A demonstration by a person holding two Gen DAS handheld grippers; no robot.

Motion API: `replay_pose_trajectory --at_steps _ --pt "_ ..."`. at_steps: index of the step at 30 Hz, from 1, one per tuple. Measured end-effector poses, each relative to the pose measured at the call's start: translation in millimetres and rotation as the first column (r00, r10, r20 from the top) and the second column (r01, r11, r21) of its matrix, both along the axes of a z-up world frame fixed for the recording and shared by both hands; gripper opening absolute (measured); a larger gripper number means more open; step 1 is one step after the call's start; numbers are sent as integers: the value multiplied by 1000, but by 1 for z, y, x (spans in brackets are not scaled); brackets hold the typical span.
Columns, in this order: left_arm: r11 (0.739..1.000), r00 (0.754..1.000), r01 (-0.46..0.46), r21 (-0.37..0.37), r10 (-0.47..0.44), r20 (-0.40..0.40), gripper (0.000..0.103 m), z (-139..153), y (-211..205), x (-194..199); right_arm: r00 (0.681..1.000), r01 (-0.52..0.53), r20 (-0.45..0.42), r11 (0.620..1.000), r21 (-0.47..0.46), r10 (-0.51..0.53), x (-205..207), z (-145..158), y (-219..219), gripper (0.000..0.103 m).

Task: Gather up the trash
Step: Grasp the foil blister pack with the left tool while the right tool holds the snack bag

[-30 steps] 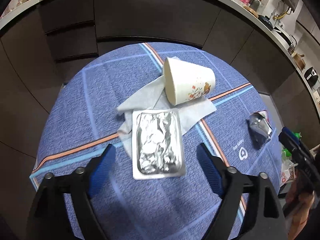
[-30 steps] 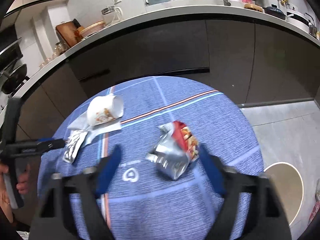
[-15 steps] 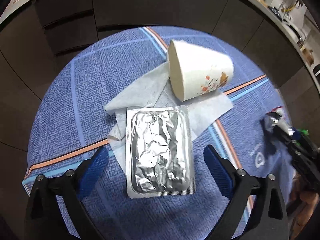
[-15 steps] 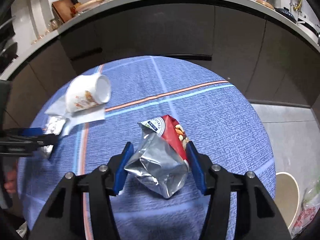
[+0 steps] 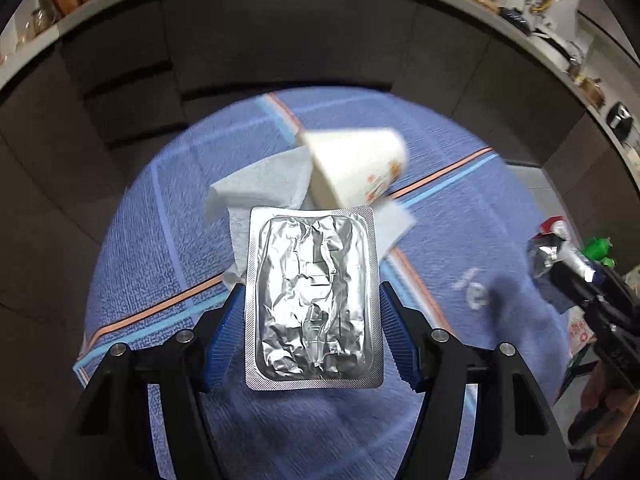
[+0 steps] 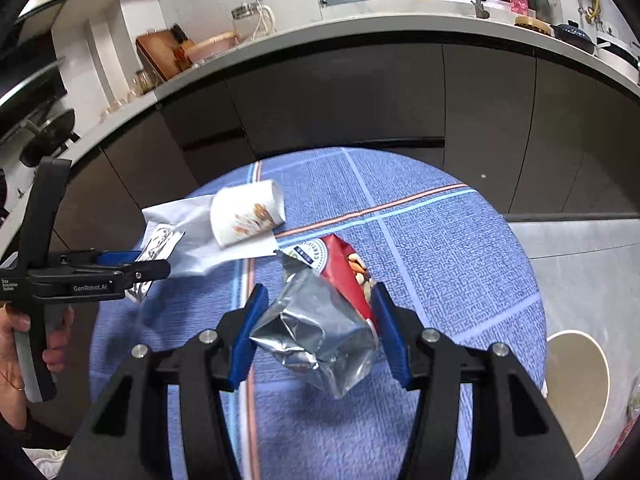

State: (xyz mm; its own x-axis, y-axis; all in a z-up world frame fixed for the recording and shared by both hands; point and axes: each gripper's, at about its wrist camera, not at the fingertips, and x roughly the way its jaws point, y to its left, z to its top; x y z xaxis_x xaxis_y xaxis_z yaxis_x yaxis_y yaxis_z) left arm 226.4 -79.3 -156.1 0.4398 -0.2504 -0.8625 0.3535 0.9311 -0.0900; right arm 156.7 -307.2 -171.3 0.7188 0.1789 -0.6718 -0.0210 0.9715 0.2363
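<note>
Left tongs (image 5: 312,336) have just been closing and now pinch the flat silver foil blister pack (image 5: 312,300), lower centre, by its long edges; it is light, thin and bendable. Right tongs (image 6: 316,332) pinch the crumpled red-and-silver snack bag (image 6: 324,320), soft and slippery, by its sides. Only the right view shows the round bin (image 6: 576,376) at lower right, beside the blue-clothed tabletop (image 6: 460,256).

Left gripper (image 5: 312,320) and right gripper (image 6: 316,320) angled downward, fingers (image 5: 224,332) just closed, each on something.
</note>
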Motion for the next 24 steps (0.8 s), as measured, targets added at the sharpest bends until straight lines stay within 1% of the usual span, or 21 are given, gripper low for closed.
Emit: replay_pose_trajectory --at_steps 4,6,10,12,14,18,19,20,21,22,24 --pt "999 998 32 -5 -32 49 63 23 -4 -15 999 17 36 1000 23 -18 -20 16 -8 54" --pt "999 999 33 3 -34 41 63 24 -6 -14 999 25 46 999 24 -26 -27 20 -12 54" --pt "1000 1000 15 -6 -15 0 64 16 0 -16 998 39 51 999 30 -41 -41 21 -22 54" --pt "1000 1000 8 19 -7 -8 67 8 2 -19 998 43 45 998 35 -45 -45 17 -25 54" --pt "999 1000 5 53 -3 -27 67 -3 6 -26 998 44 36 998 47 -46 -50 13 -27 54" --pt "996 998 5 87 1 -61 68 -19 13 -39 999 31 18 998 54 -32 -53 3 -23 54" --pt "996 998 4 87 2 -66 69 -21 15 -41 999 28 16 998 57 -29 -53 1 -23 54" --pt "997 997 -1 78 7 -79 74 -23 17 -43 1000 26 14 998 58 -27 -54 0 -22 54" --pt "998 996 1 67 6 -92 76 -26 18 -44 1000 23 11 998 61 -24 -54 -2 -21 54" --pt "998 995 4 65 2 -97 76 -28 17 -44 1000 20 9 998 64 -21 -54 -3 -20 54" --pt "997 996 5 79 2 -94 79 -31 14 -44 1000 12 6 998 65 -13 -54 -5 -17 54"
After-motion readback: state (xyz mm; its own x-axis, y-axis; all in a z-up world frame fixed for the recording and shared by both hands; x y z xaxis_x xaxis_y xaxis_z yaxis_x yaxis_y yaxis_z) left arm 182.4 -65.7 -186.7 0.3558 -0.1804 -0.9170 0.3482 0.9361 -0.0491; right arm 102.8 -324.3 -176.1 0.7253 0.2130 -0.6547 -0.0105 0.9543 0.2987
